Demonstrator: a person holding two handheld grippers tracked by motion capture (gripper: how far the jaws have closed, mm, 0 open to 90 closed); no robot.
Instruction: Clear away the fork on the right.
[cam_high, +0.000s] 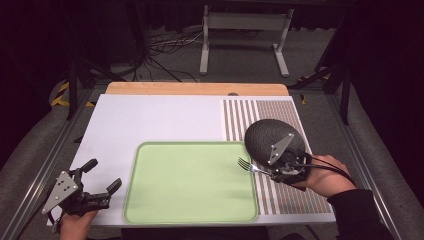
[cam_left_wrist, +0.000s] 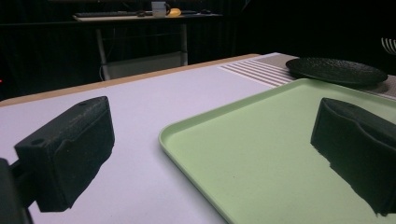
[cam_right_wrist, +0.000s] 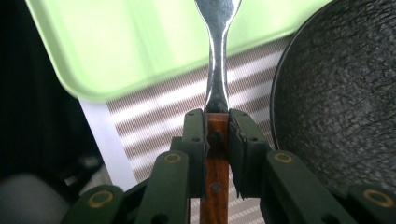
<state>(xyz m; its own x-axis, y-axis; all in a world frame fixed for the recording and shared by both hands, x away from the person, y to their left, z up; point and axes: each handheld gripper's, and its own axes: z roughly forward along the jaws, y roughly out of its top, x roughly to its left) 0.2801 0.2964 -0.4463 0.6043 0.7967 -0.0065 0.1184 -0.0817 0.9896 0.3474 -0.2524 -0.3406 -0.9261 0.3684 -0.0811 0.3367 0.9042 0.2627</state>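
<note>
A fork (cam_high: 250, 165) with a steel head and a wooden handle (cam_right_wrist: 215, 158) is clamped in my right gripper (cam_high: 280, 172), whose jaws press on the handle from both sides. It hangs above the right edge of the pale green tray (cam_high: 150, 200), tines pointing left over the tray. A black textured plate (cam_high: 262, 137) lies on the striped mat just behind the gripper, and appears as the plate (cam_right_wrist: 345, 93) at the right in the right gripper view. My left gripper (cam_high: 100, 182) stands open at the tray's left, over the white table, its fingers (cam_left_wrist: 70, 149) wide apart with nothing between them.
The tray (cam_left_wrist: 196, 135) lies at the table's front middle, its surface bare. A brown-and-white striped mat (cam_high: 287, 197) covers the right side of the white table top (cam_high: 150, 117). A wooden strip runs along the far edge, with a metal stand and cables on the floor beyond.
</note>
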